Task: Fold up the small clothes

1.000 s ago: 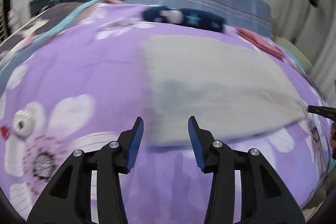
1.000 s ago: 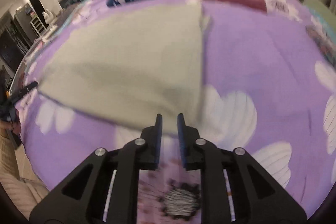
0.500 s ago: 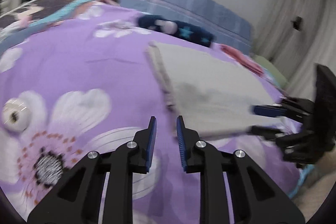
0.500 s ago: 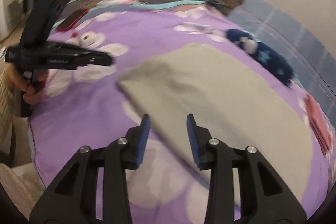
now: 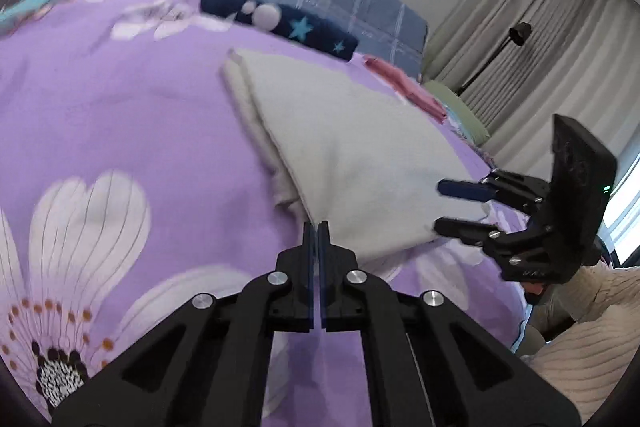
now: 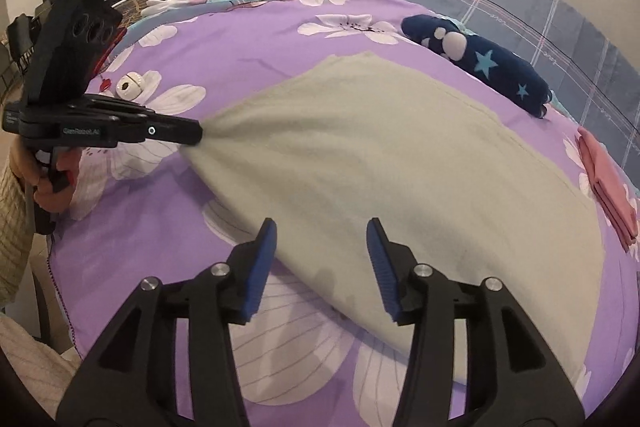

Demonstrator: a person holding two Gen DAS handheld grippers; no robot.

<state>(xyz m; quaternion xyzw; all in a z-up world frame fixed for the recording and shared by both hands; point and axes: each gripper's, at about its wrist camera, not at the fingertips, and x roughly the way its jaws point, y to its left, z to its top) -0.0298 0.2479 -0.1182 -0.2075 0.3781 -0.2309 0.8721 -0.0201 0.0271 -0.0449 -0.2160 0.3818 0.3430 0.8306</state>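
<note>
Mid-fold: left gripper (image 5: 314, 227) clamped on grey garment (image 6: 400, 167) corner; right gripper (image 6: 322, 247) spread, empty; further folds pending.

A pale grey-beige garment (image 6: 400, 163) lies folded over on the purple floral bedspread (image 6: 248, 39), layered edges showing along one side (image 5: 256, 123). One near corner (image 6: 208, 131) is lifted and drawn taut, its cloth puckering.

We are seeing the cloth (image 6: 400, 163) lying across the bedspread (image 6: 248, 39), with the starred bundle (image 6: 480, 63) behind it, the folded stack (image 6: 608, 187) off to its right, and a small round object (image 6: 130, 85) resting to its left.
</note>
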